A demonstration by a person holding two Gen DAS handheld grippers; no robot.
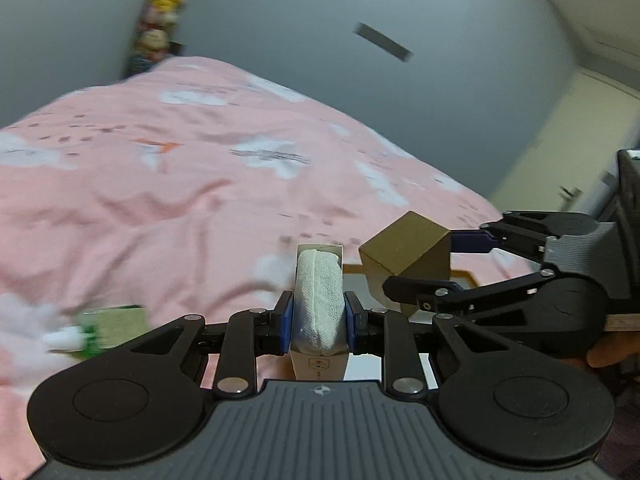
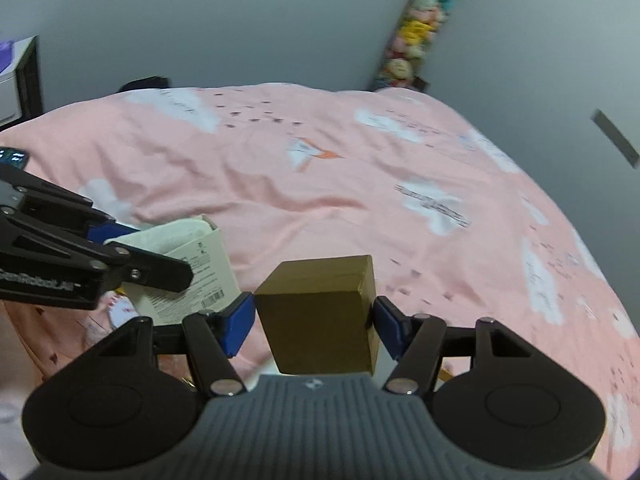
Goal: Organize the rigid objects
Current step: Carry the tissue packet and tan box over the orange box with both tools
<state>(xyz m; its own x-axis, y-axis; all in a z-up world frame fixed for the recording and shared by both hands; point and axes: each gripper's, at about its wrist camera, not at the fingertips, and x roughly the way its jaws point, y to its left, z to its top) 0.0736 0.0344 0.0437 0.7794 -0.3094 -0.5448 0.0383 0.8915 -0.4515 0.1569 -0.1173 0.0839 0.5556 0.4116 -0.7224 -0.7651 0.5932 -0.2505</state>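
My left gripper (image 1: pixel 318 312) is shut on a slim pale carton (image 1: pixel 318 364) that stands upright between the blue pads. Its top is open and a white cloth roll (image 1: pixel 320 292) shows inside. The right wrist view shows the same carton (image 2: pixel 200 276) at the left, in my left gripper (image 2: pixel 160 252). A brown cardboard box (image 2: pixel 320 312) is lifted off the bed, with my right gripper (image 2: pixel 316 320) clamped on its two sides. From the left wrist view that box (image 1: pixel 404 248) hangs tilted at the right in the right gripper (image 1: pixel 424 268).
A pink duvet with white clouds (image 1: pixel 180 184) covers the bed below both grippers. A blurred green and white item (image 1: pixel 104 328) lies on it at the left. A wooden-edged tray (image 1: pixel 466 276) shows under the brown box. Soft toys (image 2: pixel 416 28) hang in the wall corner.
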